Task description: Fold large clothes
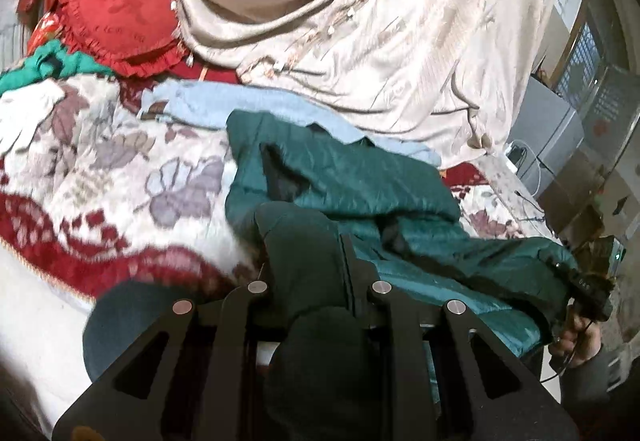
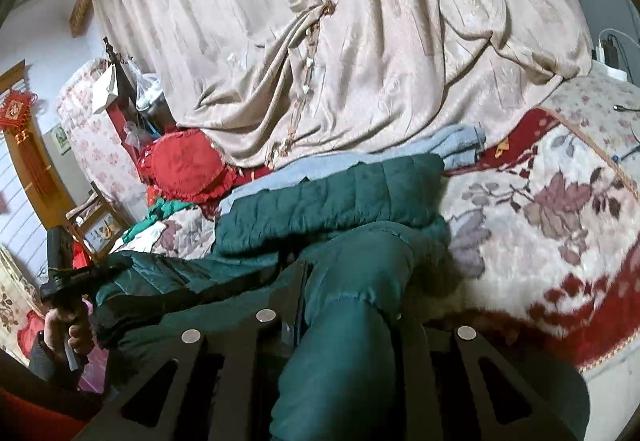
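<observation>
A dark green quilted jacket [image 1: 360,181] is lying across a bed, on a floral blanket [image 1: 100,161] patterned in cream, grey and red. The left gripper [image 1: 308,253] is gripping a fold of the jacket, its jaws closed tight on the dark green fabric, which is bulging up between the black arms. The right gripper [image 2: 348,281] is likewise clamping the jacket's edge, jaws pinched shut with the cloth bunching over them. In the left wrist view, the person's right hand [image 1: 576,337] is showing at the far right edge, holding its tool with the jacket stretching toward it; in the right wrist view the left hand [image 2: 64,333] is showing at the left edge. A light blue garment [image 2: 460,145] is lying just behind the jacket, a red frilled cushion [image 1: 120,9] is resting beyond it, and a beige curtain [image 2: 320,41] is draping down onto the bed
</observation>
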Motion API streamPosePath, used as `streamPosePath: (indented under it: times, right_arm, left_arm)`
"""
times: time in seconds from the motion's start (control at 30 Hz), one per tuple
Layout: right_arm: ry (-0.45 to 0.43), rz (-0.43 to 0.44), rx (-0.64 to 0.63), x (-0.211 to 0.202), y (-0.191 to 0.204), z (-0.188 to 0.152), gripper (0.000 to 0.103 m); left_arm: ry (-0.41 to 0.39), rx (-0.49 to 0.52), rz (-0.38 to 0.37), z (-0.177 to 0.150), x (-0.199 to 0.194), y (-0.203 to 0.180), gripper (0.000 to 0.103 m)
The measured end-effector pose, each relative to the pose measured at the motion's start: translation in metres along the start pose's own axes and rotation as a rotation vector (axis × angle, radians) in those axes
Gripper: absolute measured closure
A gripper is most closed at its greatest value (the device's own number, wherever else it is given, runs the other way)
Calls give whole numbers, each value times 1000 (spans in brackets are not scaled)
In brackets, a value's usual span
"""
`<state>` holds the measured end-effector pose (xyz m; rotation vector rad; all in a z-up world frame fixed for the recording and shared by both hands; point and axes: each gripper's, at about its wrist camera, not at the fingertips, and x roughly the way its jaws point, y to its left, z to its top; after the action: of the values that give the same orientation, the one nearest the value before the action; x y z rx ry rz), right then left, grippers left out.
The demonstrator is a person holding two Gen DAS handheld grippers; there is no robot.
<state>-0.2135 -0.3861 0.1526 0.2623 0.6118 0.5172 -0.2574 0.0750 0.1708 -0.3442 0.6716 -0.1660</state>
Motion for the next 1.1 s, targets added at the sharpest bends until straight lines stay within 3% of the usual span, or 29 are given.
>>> streamPosePath:
  times: [0.17, 0.43, 0.53, 1.1]
  right_arm:
    - [22, -54, 11, 26, -8, 13, 86]
    - [65, -162, -36, 60, -5, 32, 86]
    - [86, -187, -23, 70, -9, 35, 86]
    - [99, -220, -23, 80, -7, 42, 86]
  left_arm:
    - [11, 29, 62, 18, 28, -4, 86]
    - [85, 26, 289, 30, 78, -5, 86]
    - [95, 21, 330, 26, 86, -5, 85]
    - [108, 27, 333, 27, 92, -4, 85]
